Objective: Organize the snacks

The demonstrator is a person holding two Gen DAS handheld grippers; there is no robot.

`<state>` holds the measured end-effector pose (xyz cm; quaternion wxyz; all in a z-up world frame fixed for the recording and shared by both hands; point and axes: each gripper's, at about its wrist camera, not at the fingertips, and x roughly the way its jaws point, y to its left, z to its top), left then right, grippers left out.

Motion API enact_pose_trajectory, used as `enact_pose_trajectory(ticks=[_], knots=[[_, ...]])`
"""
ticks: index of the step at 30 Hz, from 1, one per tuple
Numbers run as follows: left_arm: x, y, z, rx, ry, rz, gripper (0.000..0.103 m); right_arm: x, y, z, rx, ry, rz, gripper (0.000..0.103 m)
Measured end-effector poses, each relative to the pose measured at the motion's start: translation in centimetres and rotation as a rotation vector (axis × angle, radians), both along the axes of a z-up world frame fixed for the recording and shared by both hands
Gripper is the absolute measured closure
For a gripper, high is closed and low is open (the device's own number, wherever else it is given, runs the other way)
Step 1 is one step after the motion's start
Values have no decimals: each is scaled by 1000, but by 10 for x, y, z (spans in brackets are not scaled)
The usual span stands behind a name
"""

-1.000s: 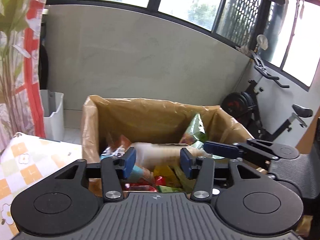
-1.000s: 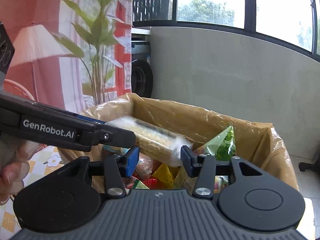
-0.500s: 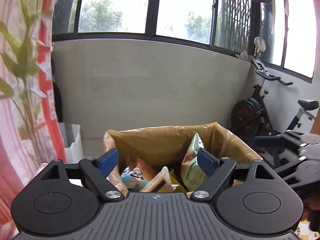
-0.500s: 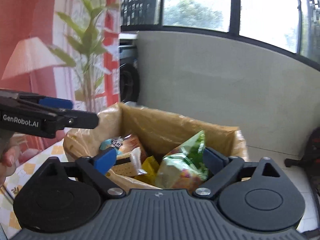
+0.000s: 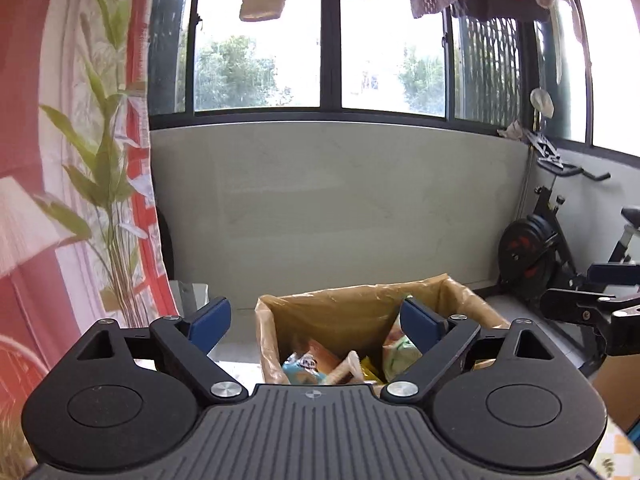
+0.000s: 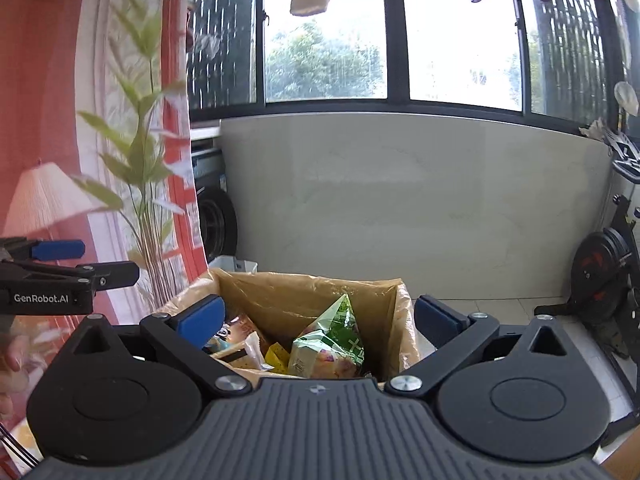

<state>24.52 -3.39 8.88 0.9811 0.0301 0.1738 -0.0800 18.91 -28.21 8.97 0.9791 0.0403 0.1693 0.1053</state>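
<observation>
A cardboard box (image 5: 340,316) lined with a brown plastic bag stands on the floor below both grippers and holds several snack packs. Among them are a green bag (image 6: 336,332), a blue packet (image 5: 300,364) and a long biscuit pack (image 6: 240,354). My left gripper (image 5: 316,322) hangs above and behind the box, its jaws still opening with nothing between them. My right gripper (image 6: 319,320) is likewise empty, its jaws opening wide. Each shows at the edge of the other's view: the right gripper (image 5: 592,290), the left gripper (image 6: 92,262).
An exercise bike (image 5: 532,256) stands right of the box against the grey wall. A red patterned curtain (image 5: 60,200) hangs on the left, with a white bin (image 6: 236,264) behind the box. A hand (image 6: 8,360) shows at the left edge. Laundry hangs overhead.
The long biscuit pack that was between the fingers a second ago now lies in the box. Both grippers have opened wide and drawn up and back from the box.
</observation>
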Motion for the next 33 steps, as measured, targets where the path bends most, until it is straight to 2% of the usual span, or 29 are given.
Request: enact_pose_trajectory(ticks=[5,9,12,18,33], knots=[[-31,4,1,-22,-5,62,10,-25,-9,3,95,0,16,0],[-47,6,-2,-26,0,82,10,-35,-12,1,123,11,-4,0],[-52,7,-1,-30,-3,94,10,-38,-14,-1,115,22,-21,0],[-59,3,0,16,-22,97,10,-40,-12,-5,80,36,-43,0],[-56,11,-7,-1,20,111,10,-35,-5,-10,49,55,-21,0]])
